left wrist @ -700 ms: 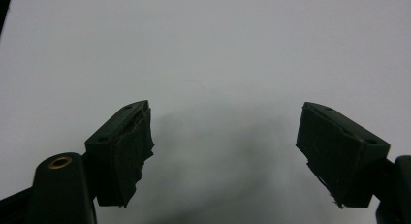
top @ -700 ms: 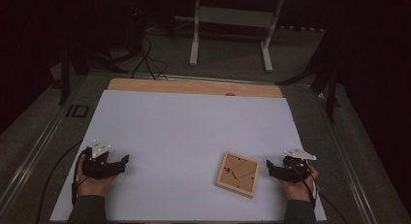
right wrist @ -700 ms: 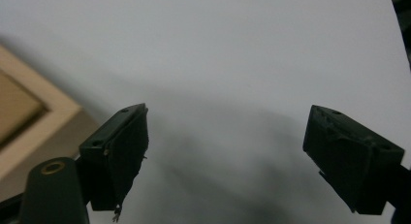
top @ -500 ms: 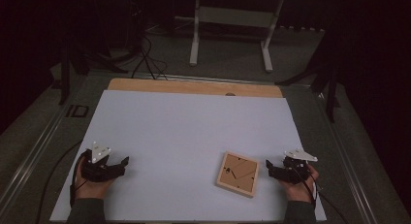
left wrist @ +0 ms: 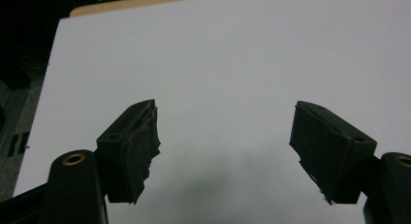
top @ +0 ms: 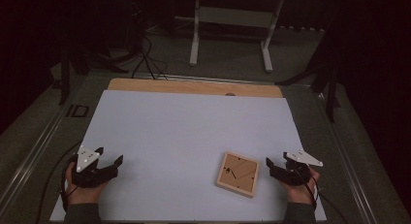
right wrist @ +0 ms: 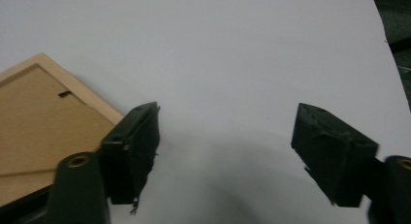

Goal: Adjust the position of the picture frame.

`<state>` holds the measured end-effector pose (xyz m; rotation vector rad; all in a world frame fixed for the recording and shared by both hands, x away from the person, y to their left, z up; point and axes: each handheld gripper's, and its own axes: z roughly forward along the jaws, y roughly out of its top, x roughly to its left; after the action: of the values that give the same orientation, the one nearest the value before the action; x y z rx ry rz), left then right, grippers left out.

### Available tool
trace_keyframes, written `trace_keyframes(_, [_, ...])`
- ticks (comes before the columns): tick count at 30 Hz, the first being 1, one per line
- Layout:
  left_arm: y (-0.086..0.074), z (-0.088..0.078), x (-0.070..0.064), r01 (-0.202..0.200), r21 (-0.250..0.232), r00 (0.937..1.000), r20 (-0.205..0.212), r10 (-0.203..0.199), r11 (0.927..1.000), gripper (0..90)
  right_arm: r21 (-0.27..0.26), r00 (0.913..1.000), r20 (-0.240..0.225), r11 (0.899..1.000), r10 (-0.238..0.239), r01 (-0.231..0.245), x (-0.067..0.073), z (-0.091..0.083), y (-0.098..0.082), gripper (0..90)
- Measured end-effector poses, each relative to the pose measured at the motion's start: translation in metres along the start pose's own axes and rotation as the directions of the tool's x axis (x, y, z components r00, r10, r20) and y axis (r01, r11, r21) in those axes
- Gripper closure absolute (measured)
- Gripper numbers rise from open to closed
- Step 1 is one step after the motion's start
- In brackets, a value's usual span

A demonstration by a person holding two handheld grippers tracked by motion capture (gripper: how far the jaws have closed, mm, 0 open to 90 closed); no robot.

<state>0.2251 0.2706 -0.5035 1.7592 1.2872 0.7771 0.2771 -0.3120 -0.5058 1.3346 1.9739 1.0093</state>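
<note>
The left gripper [top: 107, 162] sits low over the white sheet [top: 189, 132] at the near left corner of the worktop [top: 194, 87], held in a hand [top: 80, 187] that comes in from the near edge. Its jaws stand wide apart with nothing between them (in the left gripper view there is just bare sheet in the gap), and its pads [left wrist: 138, 151] look frayed at the edges. Nothing lies close to this gripper; the frame [top: 238, 173] is well off to its right.

That frame is a square wooden one, lying flat on the sheet with its brown backing up. It rests just left of the right gripper [top: 272, 167], near but apart from the tips in the high view. In the right gripper view, the frame [right wrist: 43, 122] has a corner just beside the left-hand jaw, outside the gap; whether they touch I cannot tell.

The right gripper is likewise spread wide and holds nothing, with plain sheet between its jaws. The hand [top: 301, 185] that carries it is at the near right of the sheet.
</note>
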Motion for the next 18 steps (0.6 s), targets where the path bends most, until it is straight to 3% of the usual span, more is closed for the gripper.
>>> trace_keyframes(14, [0.0,-0.004,0.0,0.013,-0.024,0.9999,-0.003,-0.013,0.9996,27.0,-0.001,0.9963,-0.075,0.999,-0.042,0.042,0.016,-0.004,-0.003,56.8])
trace_keyframes(17, [0.001,-0.004,0.0,0.014,-0.026,0.9999,-0.004,-0.014,0.9996,27.2,0.007,0.9931,-0.107,0.999,-0.049,0.05,0.019,-0.005,-0.005,71.3])
trace_keyframes(18, [0.001,-0.004,0.0,0.014,-0.026,0.9999,-0.004,-0.014,0.9996,27.2,0.007,0.9931,-0.107,0.999,-0.049,0.05,0.019,-0.005,-0.005,71.3])
